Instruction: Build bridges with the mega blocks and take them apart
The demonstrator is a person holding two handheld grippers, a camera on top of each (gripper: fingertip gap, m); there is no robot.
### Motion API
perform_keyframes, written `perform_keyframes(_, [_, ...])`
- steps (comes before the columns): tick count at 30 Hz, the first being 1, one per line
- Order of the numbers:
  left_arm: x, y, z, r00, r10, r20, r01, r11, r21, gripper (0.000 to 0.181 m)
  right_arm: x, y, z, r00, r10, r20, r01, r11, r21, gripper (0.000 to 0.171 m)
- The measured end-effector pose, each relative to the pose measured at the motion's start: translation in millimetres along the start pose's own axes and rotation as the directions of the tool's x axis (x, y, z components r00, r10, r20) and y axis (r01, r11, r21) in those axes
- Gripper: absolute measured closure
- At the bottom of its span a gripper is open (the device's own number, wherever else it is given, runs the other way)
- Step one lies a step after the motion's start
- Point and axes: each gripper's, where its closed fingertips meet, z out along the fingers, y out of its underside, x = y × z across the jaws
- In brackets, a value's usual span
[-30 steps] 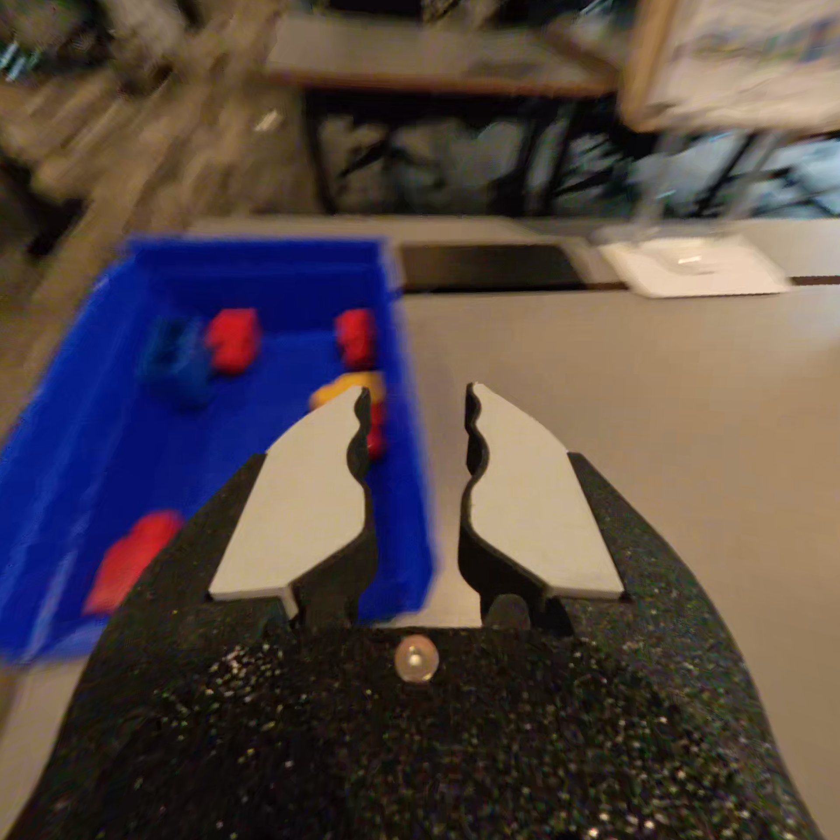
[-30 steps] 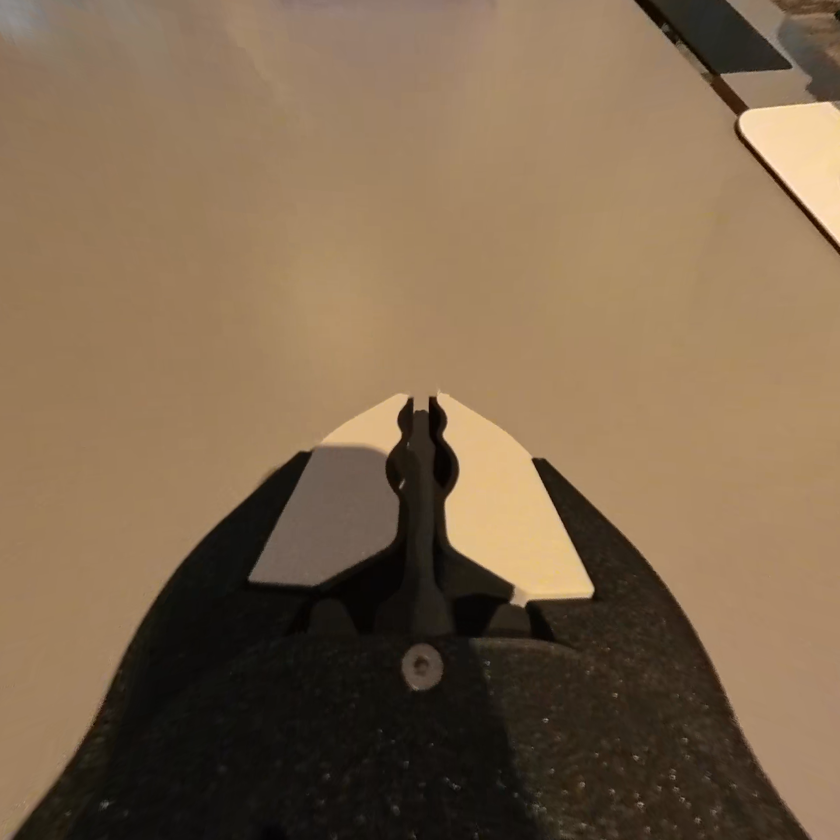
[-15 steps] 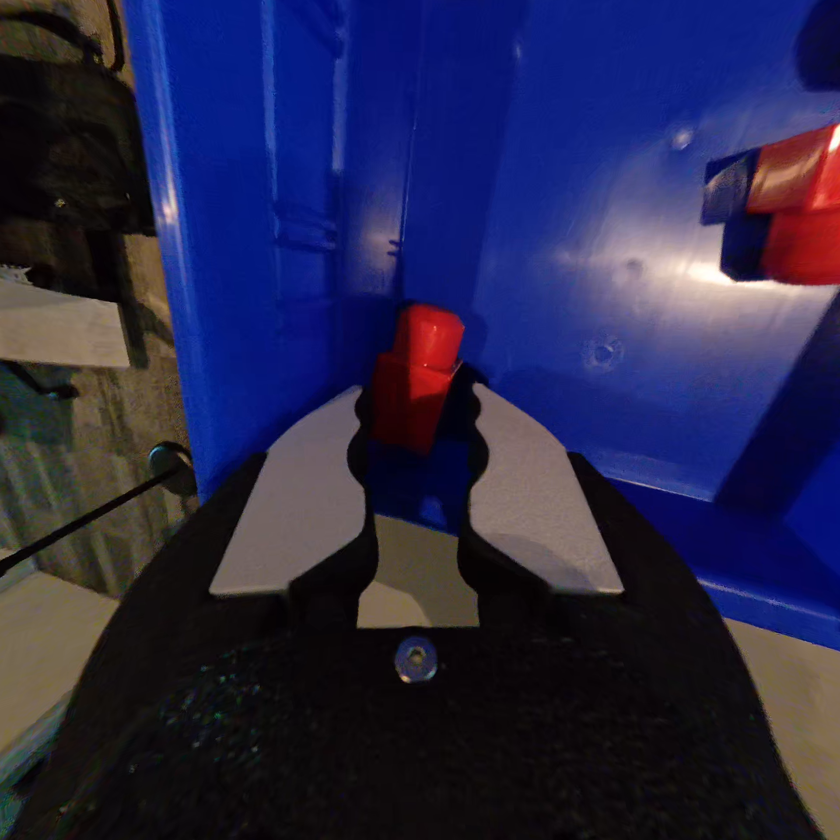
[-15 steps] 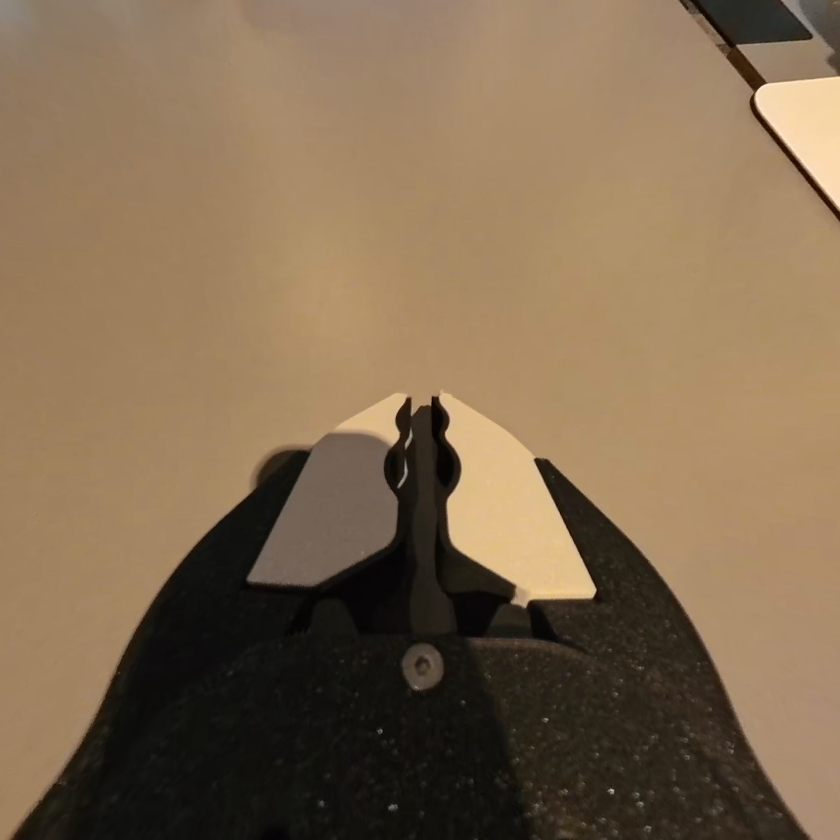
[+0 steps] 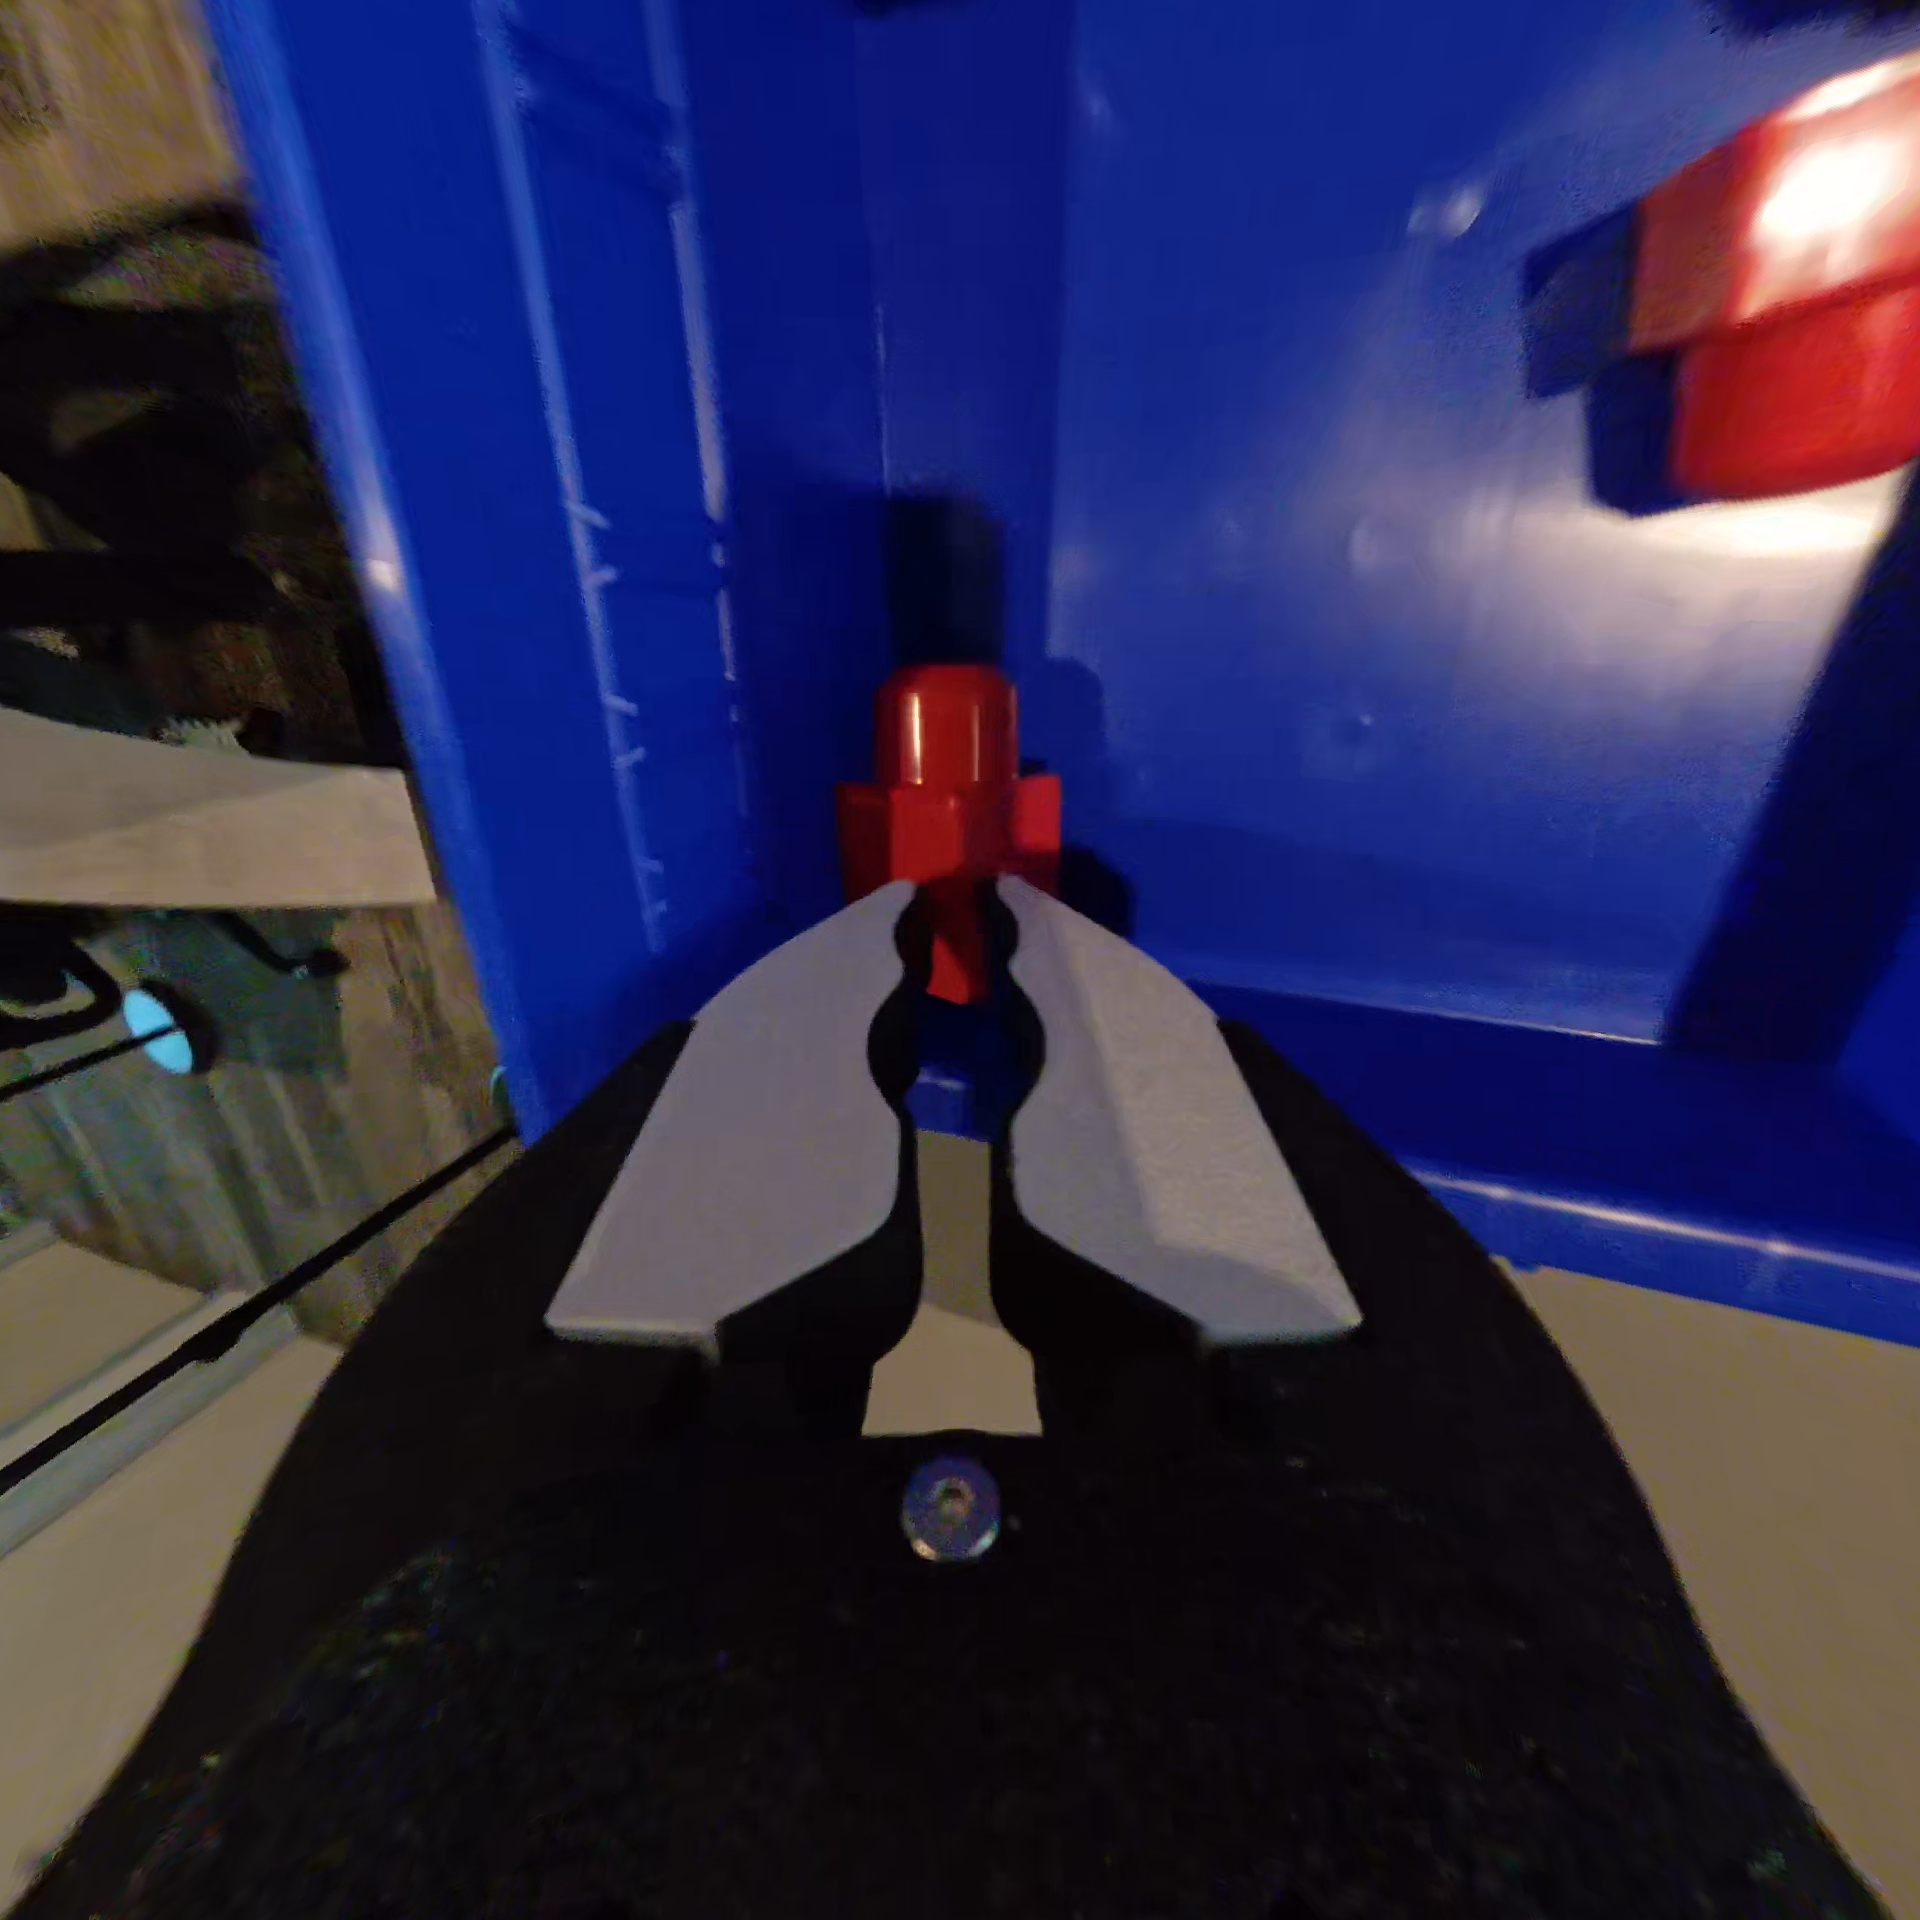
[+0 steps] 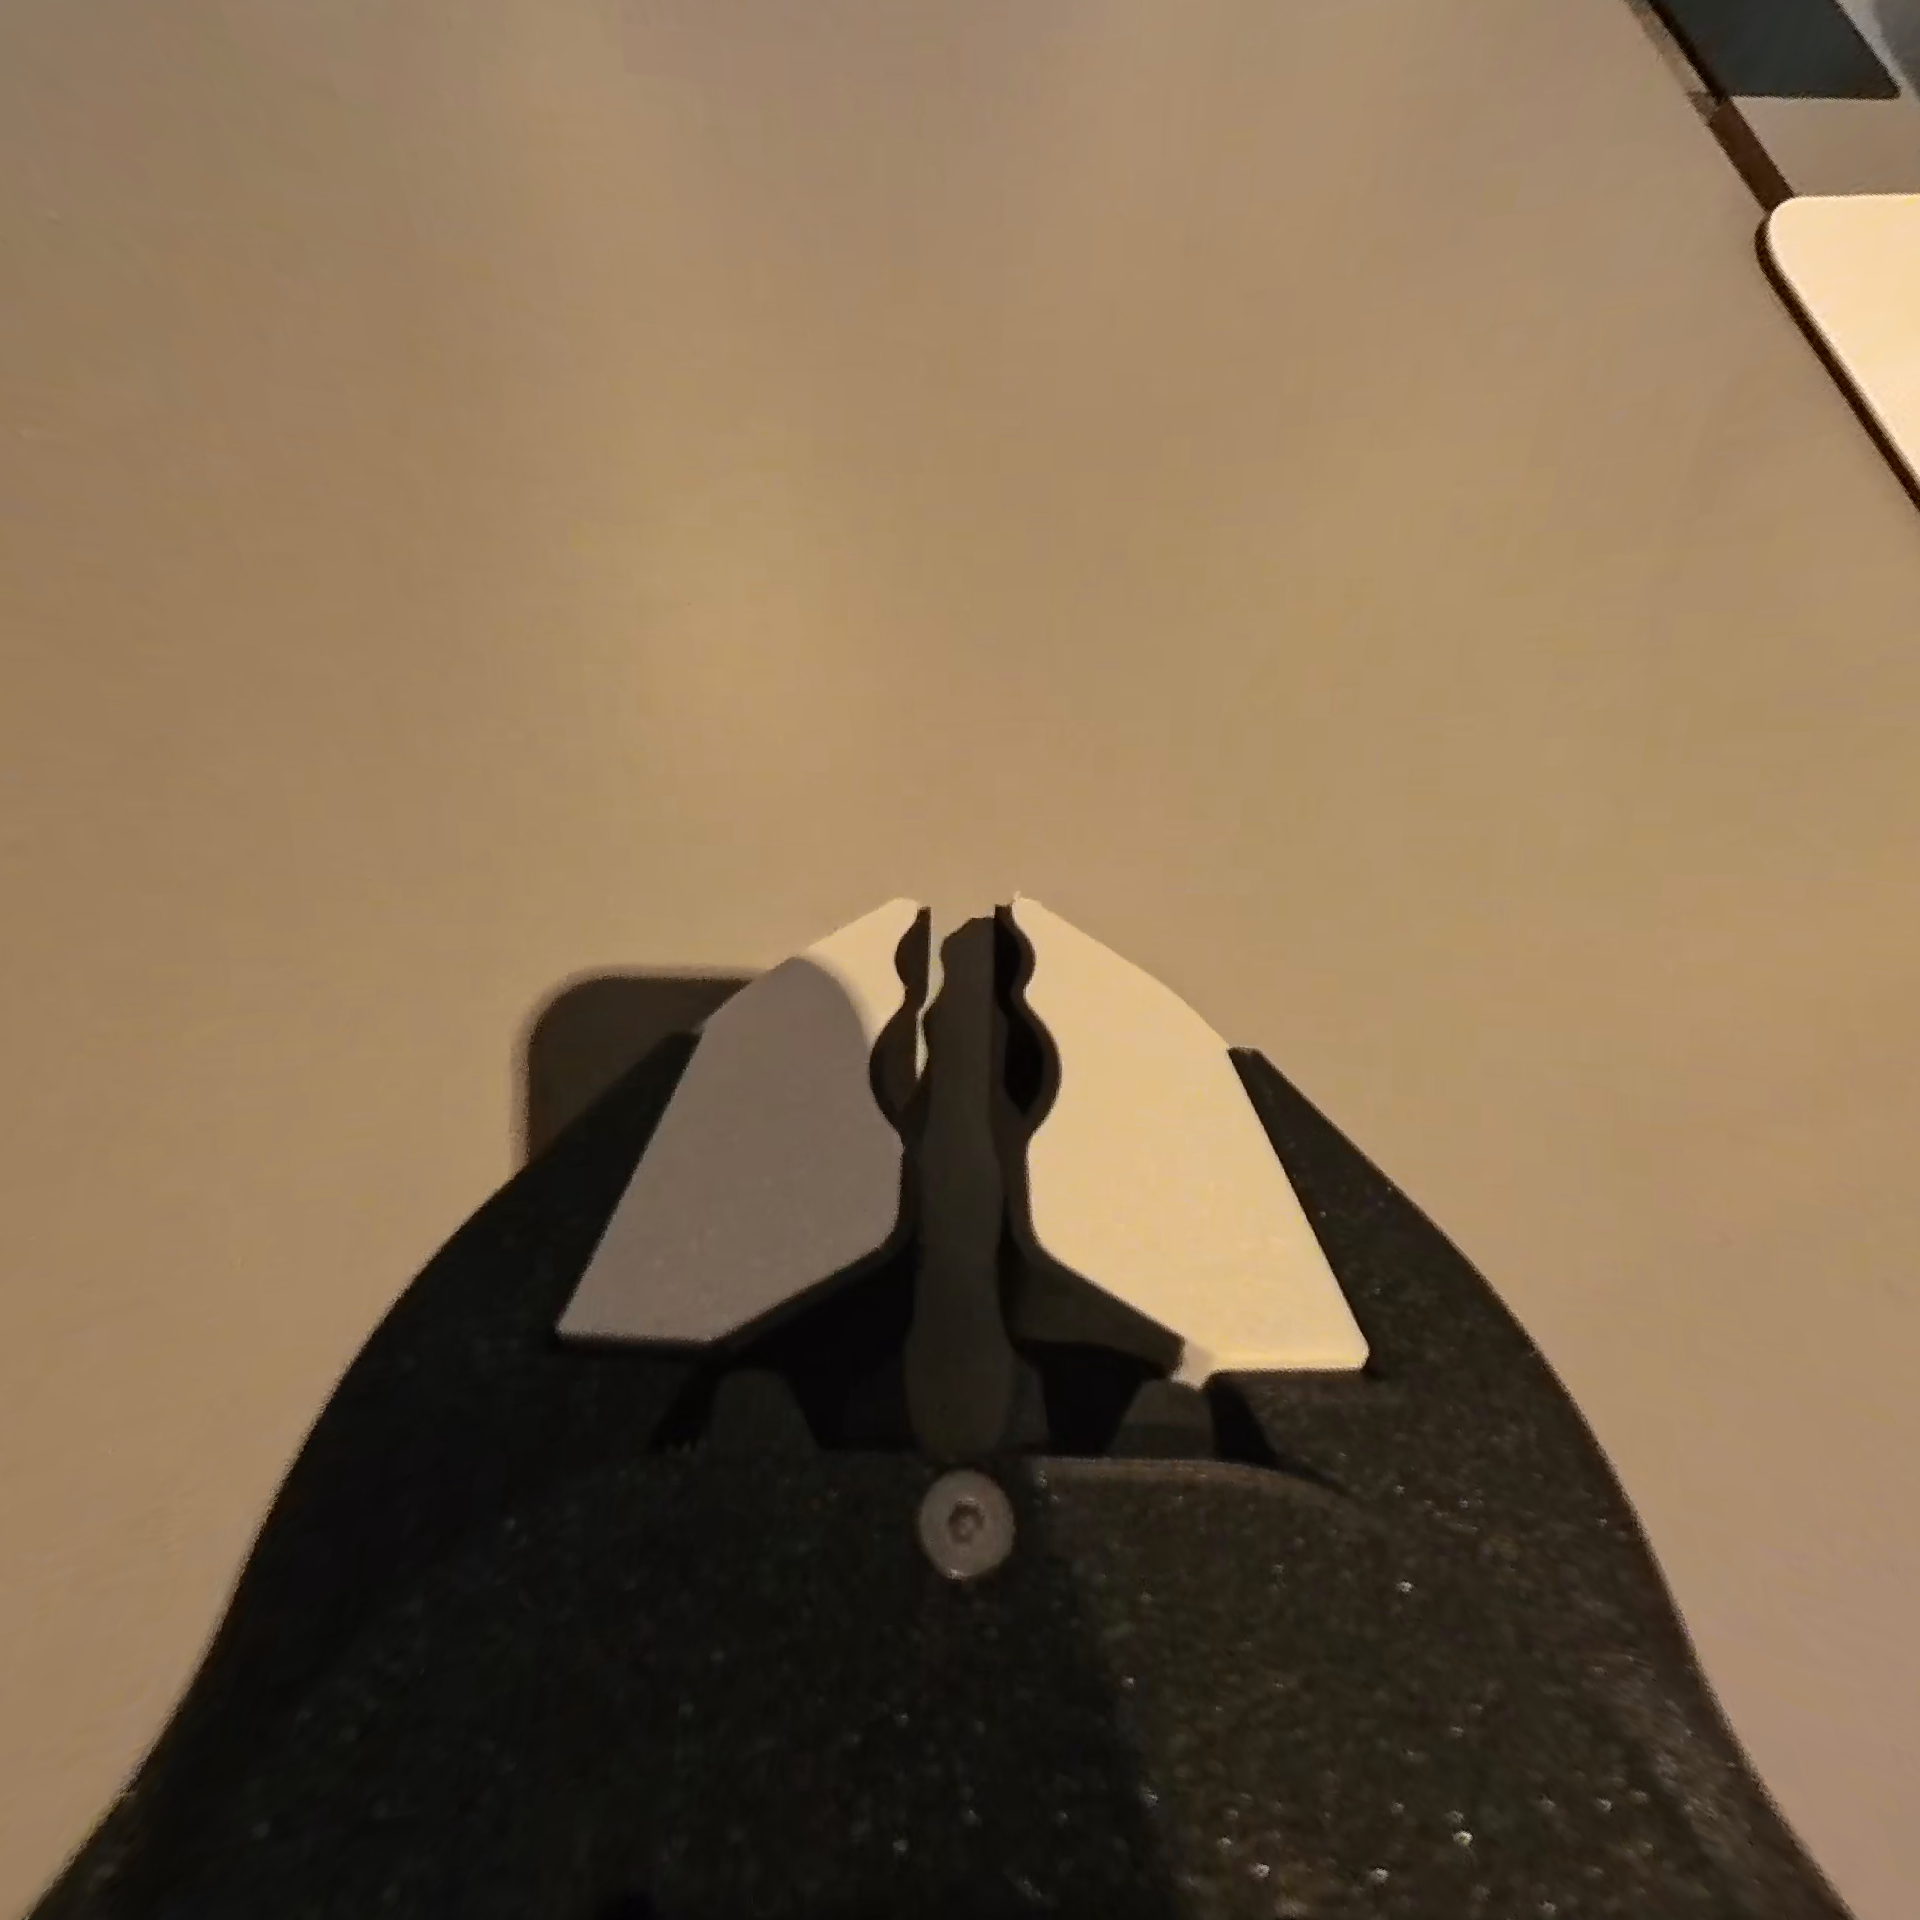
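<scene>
In the left wrist view my left gripper reaches into a blue bin and is shut on a small red block in the bin's corner. The block's stud points away from me. A second red block lies in the bin at the upper right, blurred. In the right wrist view my right gripper is shut and empty, low over the bare beige table. No blocks show in that view.
The bin's near rim stands on the beige table. Left of the bin the table edge, a shelf and dark clutter below show. A white flat board lies at the right edge of the right wrist view. My hands' fingertips stand some 70 cm from each other.
My left gripper swung from above the table into the bin, came up to the red block and closed on it. The right gripper stayed shut and drifted slightly.
</scene>
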Motion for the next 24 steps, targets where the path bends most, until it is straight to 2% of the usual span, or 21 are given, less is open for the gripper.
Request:
perform_keyframes(1, [0.0, -3.5, -7.7, 1.0, -0.004, 0.009, 0.004, 0.999, 0.043, 0.18, 0.5, 0.0, 0.1, 1.0, 0.005, 0.001, -0.005, 1.0, 0.0, 0.16])
perform_keyframes(5, [7.5, -8.2, -26.2, 1.0, 0.011, -0.015, -0.01, 0.995, 0.099, 0.181, 2.3, 0.0, 0.8, 1.0, 0.024, 0.005, -0.024, 1.0, -0.002, 0.16])
perform_keyframes(9, [7.4, -15.0, -29.9, 0.999, -0.007, -0.032, 0.011, 0.991, 0.133, 0.181, 2.6, 0.3, 0.8, 1.0, 0.021, -0.005, -0.021, 1.0, -0.005, 0.16])
perform_keyframes(12, [12.3, -6.6, -15.7, 0.994, -0.046, -0.098, 0.05, 0.998, 0.038, 0.179, 2.1, 1.1, 1.7, 1.0, 0.011, -0.008, -0.011, 1.0, -0.014, 0.16])
perform_keyframes(13, [10.8, -2.2, -9.4, 0.992, -0.079, -0.099, 0.079, 0.997, -0.005, 0.154, 1.8, 1.2, 1.8, 1.0, 0.008, -0.009, -0.008, 1.0, -0.015, 0.16])
perform_keyframes(14, [9.8, 2.0, -4.0, 0.988, -0.113, -0.104, 0.109, 0.993, -0.044, 0.14, 1.7, 1.1, 1.7, 1.0, 0.005, -0.011, -0.005, 1.0, -0.014, 0.16])
perform_keyframes(16, [12.1, 8.2, 3.9, 0.979, -0.152, -0.135, 0.14, 0.985, -0.1, 0.133, 1.5, 1.1, 1.6, 1.0, 0.004, -0.01, -0.005, 1.0, -0.014, 0.16])
perform_keyframes(20, [14.8, 16.7, 16.2, 0.968, -0.188, -0.169, 0.156, 0.971, -0.184, 0.137, 1.3, 1.1, 1.8, 1.0, 0.005, -0.007, -0.006, 1.0, -0.014, 0.161])
perform_keyframes(21, [17.1, 13.3, 17.2, 0.957, -0.208, -0.201, 0.174, 0.969, -0.175, 0.146, 1.3, 1.1, 1.8, 1.0, 0.006, -0.007, -0.006, 1.0, -0.014, 0.161])
perform_keyframes(24, [17.8, 10.9, 17.7, 0.959, -0.18, -0.22, 0.146, 0.976, -0.162, 0.146, 1.3, 1.0, 1.7, 1.0, 0.005, -0.008, -0.005, 1.0, -0.014, 0.161])
